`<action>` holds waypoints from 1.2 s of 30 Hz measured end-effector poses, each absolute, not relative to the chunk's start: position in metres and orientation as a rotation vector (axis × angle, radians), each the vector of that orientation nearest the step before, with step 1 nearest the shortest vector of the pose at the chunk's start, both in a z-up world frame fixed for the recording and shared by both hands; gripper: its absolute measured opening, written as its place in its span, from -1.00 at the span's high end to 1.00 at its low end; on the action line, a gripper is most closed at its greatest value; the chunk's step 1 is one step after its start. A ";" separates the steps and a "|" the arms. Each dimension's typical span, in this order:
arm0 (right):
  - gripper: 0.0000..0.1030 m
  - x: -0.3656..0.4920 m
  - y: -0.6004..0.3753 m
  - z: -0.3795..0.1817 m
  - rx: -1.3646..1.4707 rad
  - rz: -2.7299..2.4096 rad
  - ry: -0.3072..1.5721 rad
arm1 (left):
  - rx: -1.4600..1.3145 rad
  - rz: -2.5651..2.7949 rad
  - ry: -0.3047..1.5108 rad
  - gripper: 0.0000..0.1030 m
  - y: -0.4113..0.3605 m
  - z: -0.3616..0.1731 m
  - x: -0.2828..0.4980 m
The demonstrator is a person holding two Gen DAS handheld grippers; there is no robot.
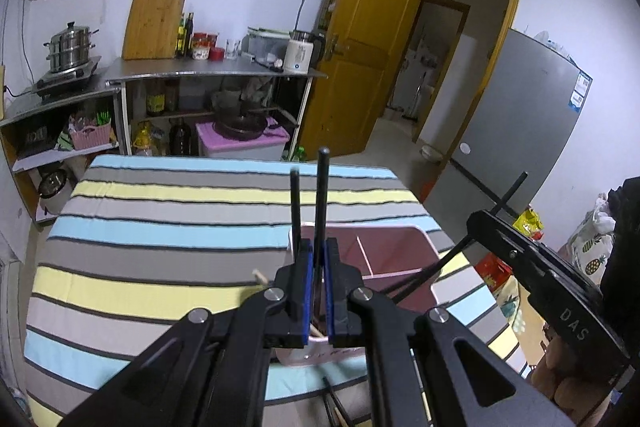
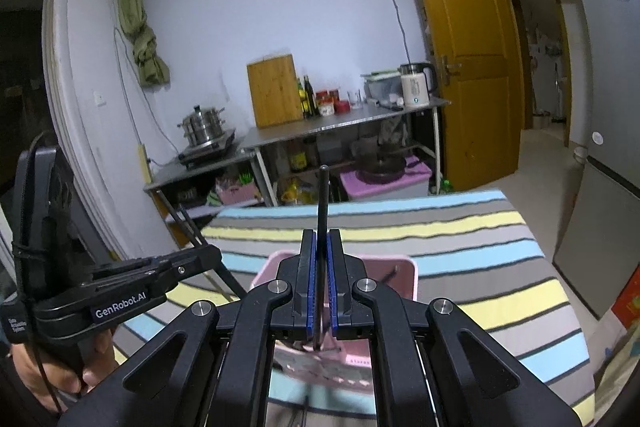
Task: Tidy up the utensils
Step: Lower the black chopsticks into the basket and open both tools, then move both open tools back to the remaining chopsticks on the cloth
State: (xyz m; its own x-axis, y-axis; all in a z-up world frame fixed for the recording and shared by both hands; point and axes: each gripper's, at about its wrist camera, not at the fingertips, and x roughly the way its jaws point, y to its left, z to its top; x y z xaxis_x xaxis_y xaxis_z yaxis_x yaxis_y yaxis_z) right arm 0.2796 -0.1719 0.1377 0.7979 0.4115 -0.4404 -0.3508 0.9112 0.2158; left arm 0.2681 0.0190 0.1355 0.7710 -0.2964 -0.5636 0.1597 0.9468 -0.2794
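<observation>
Each tool grips black chopsticks: left tool [image 1: 316, 283] a pair [image 1: 320, 211], right tool [image 2: 320, 287] one stick [image 2: 322, 211]. Thin, stiff and light, probably slippery; hold mid-shaft. Beyond sits the pink box [image 1: 396, 247] on the striped bench [image 1: 160, 227].

White walls [image 2: 260, 7] enclose the room. A steel counter [image 1: 208, 69] stands against the far wall, a cutting board [image 1: 154, 23] leaning there. An orange door [image 2: 468, 67] stands open beside a grey refrigerator [image 1: 524, 115].

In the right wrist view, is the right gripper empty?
No: the right gripper is shut on a thin black chopstick that sticks up above the pink plastic divided bin.
</observation>
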 end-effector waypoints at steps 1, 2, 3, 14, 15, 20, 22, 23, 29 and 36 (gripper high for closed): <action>0.91 0.280 -0.173 0.136 0.126 0.410 0.508 | -0.220 -0.246 0.652 0.89 0.019 0.134 0.267; 0.91 0.280 -0.174 0.135 0.125 0.410 0.516 | -0.218 -0.242 0.657 0.89 0.018 0.132 0.267; 0.91 0.280 -0.175 0.133 0.124 0.410 0.524 | -0.216 -0.240 0.662 0.89 0.018 0.131 0.267; 0.81 0.260 -0.191 0.147 0.123 0.399 0.505 | -0.235 -0.226 0.643 0.51 0.028 0.138 0.247; 0.81 0.256 -0.193 0.148 0.126 0.397 0.503 | -0.235 -0.226 0.640 0.51 0.029 0.139 0.244; 0.81 0.235 -0.203 0.152 0.132 0.397 0.493 | -0.235 -0.223 0.624 0.50 0.034 0.143 0.225; 0.81 0.226 -0.206 0.150 0.140 0.403 0.495 | -0.232 -0.223 0.622 0.50 0.034 0.143 0.216; 0.81 0.221 -0.208 0.148 0.142 0.406 0.498 | -0.231 -0.223 0.624 0.50 0.035 0.142 0.212; 0.81 0.192 -0.210 0.124 0.122 0.429 0.546 | -0.221 -0.229 0.656 0.50 0.034 0.122 0.184; 0.81 0.167 -0.205 0.086 0.100 0.479 0.646 | -0.187 -0.239 0.729 0.50 0.024 0.088 0.159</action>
State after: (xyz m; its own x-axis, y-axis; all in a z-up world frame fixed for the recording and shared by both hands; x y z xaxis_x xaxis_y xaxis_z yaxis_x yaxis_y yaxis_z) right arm 0.1666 -0.2053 0.0857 0.6937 0.4588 -0.5553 -0.3978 0.8867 0.2357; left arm 0.1586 0.0236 0.0883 0.7209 -0.2795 -0.6342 0.1501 0.9563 -0.2509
